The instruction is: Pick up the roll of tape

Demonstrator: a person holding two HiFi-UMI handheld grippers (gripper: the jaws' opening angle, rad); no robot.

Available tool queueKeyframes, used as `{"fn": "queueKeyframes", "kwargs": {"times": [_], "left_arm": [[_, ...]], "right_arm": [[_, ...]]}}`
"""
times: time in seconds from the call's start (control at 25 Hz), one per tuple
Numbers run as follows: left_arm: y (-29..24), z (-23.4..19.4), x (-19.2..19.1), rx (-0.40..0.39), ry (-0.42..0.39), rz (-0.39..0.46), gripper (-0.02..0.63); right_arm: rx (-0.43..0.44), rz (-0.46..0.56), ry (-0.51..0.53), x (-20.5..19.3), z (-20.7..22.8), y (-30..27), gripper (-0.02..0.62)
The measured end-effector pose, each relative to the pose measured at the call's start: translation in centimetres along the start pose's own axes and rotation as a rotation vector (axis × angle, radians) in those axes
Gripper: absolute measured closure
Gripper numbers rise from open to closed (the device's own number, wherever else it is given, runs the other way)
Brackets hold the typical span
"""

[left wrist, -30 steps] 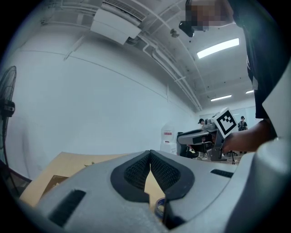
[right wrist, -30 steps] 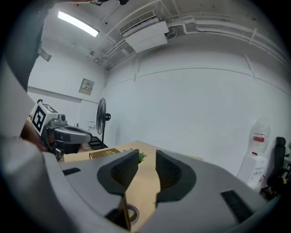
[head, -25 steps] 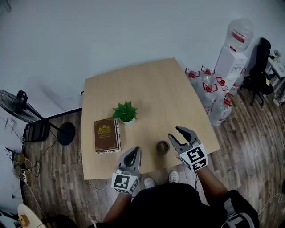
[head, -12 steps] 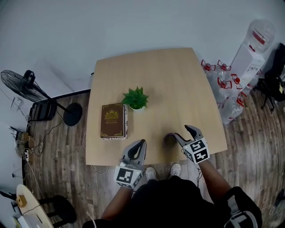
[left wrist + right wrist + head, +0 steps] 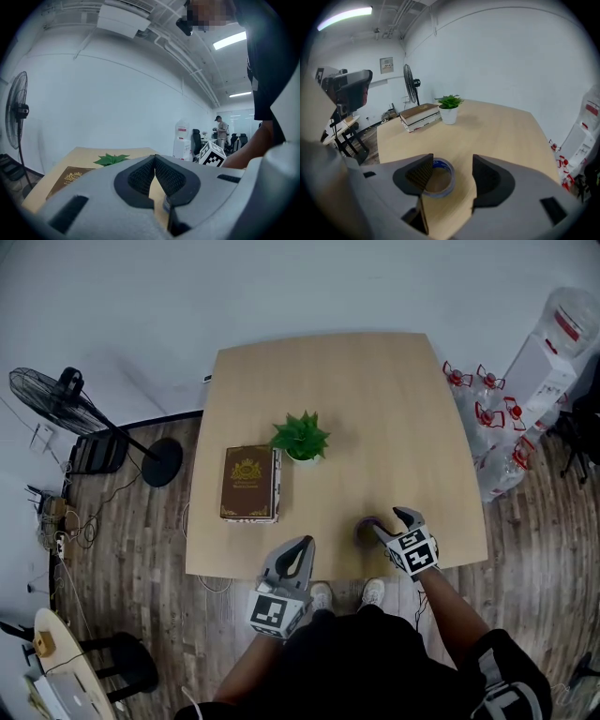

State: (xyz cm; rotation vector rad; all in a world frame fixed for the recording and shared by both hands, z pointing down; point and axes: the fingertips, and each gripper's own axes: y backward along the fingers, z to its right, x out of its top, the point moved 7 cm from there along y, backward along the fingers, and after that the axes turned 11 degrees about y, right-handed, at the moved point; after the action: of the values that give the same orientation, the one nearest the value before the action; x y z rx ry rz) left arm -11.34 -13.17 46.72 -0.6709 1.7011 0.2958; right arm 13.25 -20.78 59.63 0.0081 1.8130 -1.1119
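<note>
The roll of tape [image 5: 366,531], a brown ring with a blue rim [image 5: 443,163], lies flat on the wooden table [image 5: 328,371] near its front right edge. My right gripper [image 5: 388,523] is tilted down just over it, jaws opening. In the right gripper view the tape sits between the two pads of the right gripper [image 5: 452,164], closer to the left pad, and neither pad presses on it. My left gripper [image 5: 298,551] hangs at the front edge, left of the tape, holding nothing. Seen in its own view, the left gripper [image 5: 154,160] has its pads together.
A brown book [image 5: 250,483] lies left of the middle, and a small potted plant [image 5: 301,437] stands beside it. On the floor are a fan [image 5: 56,399] at the left and water bottles [image 5: 487,418] with a dispenser [image 5: 553,343] at the right. My shoes [image 5: 372,592] are below the table's front edge.
My right gripper has dropped down onto the tape's spot and its jaws have spread wider. The left gripper has sunk a little. The head camera has shifted, so the table sits higher in view.
</note>
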Motion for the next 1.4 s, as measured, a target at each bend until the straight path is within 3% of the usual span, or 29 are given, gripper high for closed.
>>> {"fn": "queueKeyframes", "kwargs": {"times": [0.76, 1.08, 1.28, 1.4], "left_arm": [[1.1, -1.8, -0.9, 0.075, 0.029, -0.026, 0.601], [1.6, -2.3, -1.1, 0.103, 0.040, -0.025, 0.601], [1.5, -2.4, -1.0, 0.107, 0.054, -0.004, 0.601], [1.8, -2.6, -1.0, 0.113, 0.048, 0.002, 0.601]], "right_arm": [[0.069, -0.156, -0.033, -4.2, -0.6, -6.0, 0.356], [0.063, -0.189, -0.017, -4.5, -0.7, -7.0, 0.416], [0.022, -0.193, 0.012, -4.2, -0.5, -7.3, 0.532], [0.018, -0.189, 0.021, -4.2, -0.5, -7.3, 0.537]]}}
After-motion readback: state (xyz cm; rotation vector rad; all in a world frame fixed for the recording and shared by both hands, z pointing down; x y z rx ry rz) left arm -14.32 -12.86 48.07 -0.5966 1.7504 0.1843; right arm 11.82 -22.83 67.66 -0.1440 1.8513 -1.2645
